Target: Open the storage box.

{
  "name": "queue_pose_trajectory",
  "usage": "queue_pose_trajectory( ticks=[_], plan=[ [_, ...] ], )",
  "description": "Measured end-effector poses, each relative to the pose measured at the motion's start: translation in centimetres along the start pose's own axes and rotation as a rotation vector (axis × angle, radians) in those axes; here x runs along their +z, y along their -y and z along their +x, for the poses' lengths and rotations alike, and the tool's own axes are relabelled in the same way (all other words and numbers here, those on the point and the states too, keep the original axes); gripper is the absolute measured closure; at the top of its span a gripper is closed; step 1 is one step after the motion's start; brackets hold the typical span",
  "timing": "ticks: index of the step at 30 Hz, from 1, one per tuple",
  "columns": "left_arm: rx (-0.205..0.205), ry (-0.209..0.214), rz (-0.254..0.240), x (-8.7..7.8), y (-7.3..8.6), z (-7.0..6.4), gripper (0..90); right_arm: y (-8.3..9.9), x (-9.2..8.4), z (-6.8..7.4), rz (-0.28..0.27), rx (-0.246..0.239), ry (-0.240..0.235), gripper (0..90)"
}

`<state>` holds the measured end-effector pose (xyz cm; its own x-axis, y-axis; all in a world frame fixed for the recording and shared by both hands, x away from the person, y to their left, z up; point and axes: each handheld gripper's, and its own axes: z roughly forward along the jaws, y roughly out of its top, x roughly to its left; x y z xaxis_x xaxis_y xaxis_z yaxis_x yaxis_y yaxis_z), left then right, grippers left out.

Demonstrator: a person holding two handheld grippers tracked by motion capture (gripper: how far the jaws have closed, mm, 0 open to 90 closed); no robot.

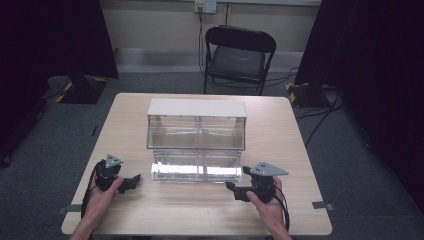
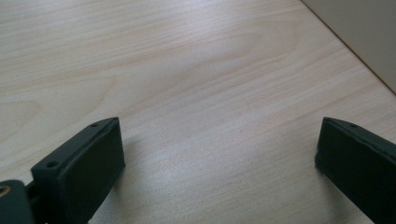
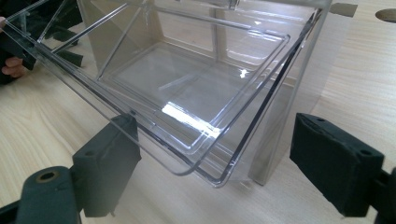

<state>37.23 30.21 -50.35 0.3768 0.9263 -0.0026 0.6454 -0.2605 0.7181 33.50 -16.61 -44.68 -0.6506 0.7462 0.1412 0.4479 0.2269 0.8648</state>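
A clear acrylic bin (image 1: pixel 197 145) with a white flat top stands mid-table, its transparent front tray tilted out toward me. In the right gripper view the tray's clear corner (image 3: pixel 205 140) reaches between the jaws. My right gripper (image 1: pixel 232 189) is open, just off the tray's front right corner, and its jaws (image 3: pixel 217 165) stand wide apart. My left gripper (image 1: pixel 135 180) sits left of the tray's front left corner, also open (image 2: pixel 219 163), with bare wood between its jaws. Neither gripper holds anything.
The light wooden table (image 1: pixel 280 145) has bare room on both sides of the bin and along its front edge. A black folding chair (image 1: pixel 237 55) stands behind the table. Dark curtains hang at both sides. Cables lie on the grey floor at the right.
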Motion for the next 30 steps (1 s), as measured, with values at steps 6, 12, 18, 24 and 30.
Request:
queue_pose_trajectory(
  ticks=[6,12,18,24,30],
  plan=[
    [0.0,0.0,0.0,0.0,0.0,0.0,0.7,-0.18,-0.1,0.03,-0.013,-0.005,0.0,15.4],
    [0.001,0.0,0.001,0.0,0.0,0.0,0.7,-0.22,-0.08,0.04,-0.015,-0.004,0.0,15.3],
    [0.001,0.0,0.001,0.0,0.0,0.01,0.7,-0.3,-0.08,0.02,-0.019,0.002,-0.003,15.3],
    [0.001,0.0,0.001,0.0,0.0,0.0,0.7,-0.56,-0.09,0.01,-0.019,-0.005,-0.008,15.3],
    [0.0,0.0,0.0,0.0,0.0,0.0,0.7,-0.76,-0.11,0.01,-0.017,0.001,-0.01,15.2]
  ],
)
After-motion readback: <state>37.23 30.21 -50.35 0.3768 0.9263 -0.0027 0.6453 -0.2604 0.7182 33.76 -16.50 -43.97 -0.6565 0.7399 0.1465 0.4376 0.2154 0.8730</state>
